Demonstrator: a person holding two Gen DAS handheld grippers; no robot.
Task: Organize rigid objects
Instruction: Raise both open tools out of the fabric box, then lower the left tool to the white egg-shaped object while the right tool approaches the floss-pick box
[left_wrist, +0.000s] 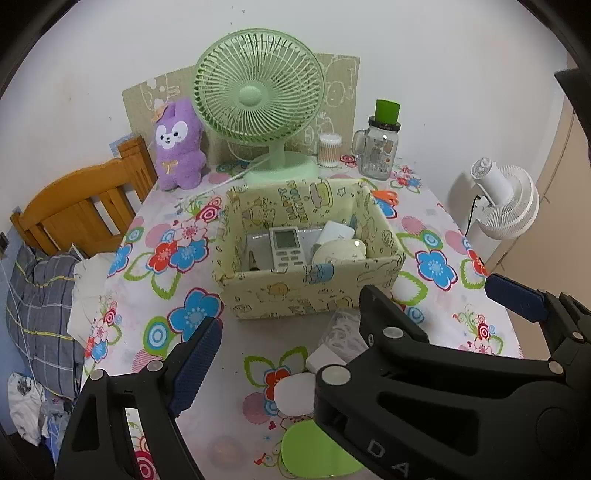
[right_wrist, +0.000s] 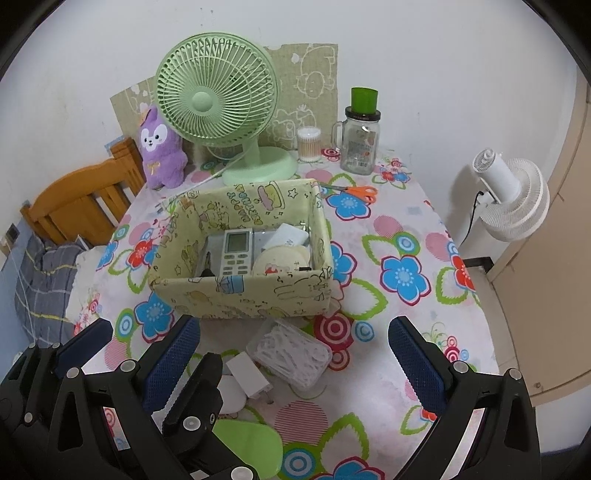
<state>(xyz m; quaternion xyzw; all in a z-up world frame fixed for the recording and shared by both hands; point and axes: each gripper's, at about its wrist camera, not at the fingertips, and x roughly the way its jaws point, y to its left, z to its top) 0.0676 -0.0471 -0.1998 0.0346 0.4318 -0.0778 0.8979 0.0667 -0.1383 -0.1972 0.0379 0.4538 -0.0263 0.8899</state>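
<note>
where the left view hides it, clear floss-pick box (right_wrist: 290, 356) between the spread right claw (right_wrist: 291, 354); left claw (left_wrist: 286, 332) spread too

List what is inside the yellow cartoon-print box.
Inside the yellow cartoon-print box: a white remote control with a screen, a round cream compact, a white rectangular case, and a dark small item. The near wall hides whatever lies lower.

The flowered table (right_wrist: 406, 229) carries a patterned box (right_wrist: 243, 295), green fan (right_wrist: 258, 168), scissors (right_wrist: 354, 191), jar (right_wrist: 360, 144), and perhaps a charger (right_wrist: 248, 373).
</note>
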